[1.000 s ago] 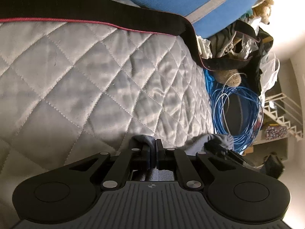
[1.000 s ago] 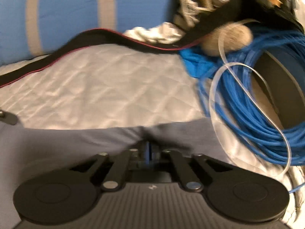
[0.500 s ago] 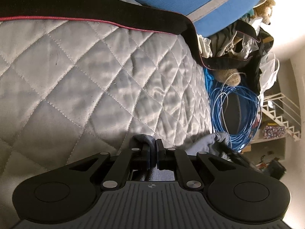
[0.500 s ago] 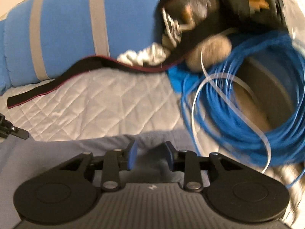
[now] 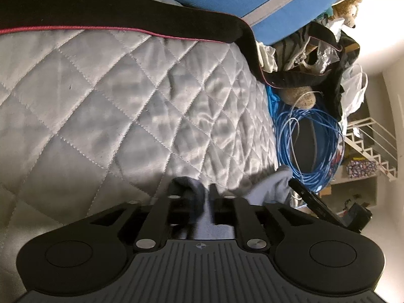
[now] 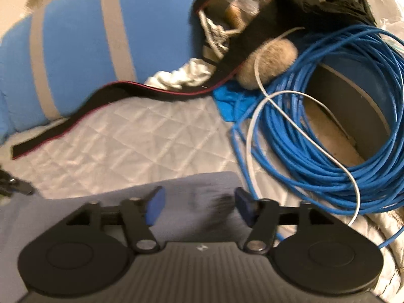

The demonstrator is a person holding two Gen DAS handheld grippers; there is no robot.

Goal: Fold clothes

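Both tongs have just been opening: right tongs (image 6: 199, 208) released, wide above grey garment (image 6: 202, 184); left tongs (image 5: 199, 199) parted slightly, garment fold between. Garment lies on quilted bed (image 5: 113, 106); blue cable coil (image 6: 328, 151) beside.

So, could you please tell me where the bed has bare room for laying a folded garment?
The quilt lies bare between the black strap and the grey garment. It is crowded at the bed's edge: the blue cable coil, a plush toy and heaped clothes.
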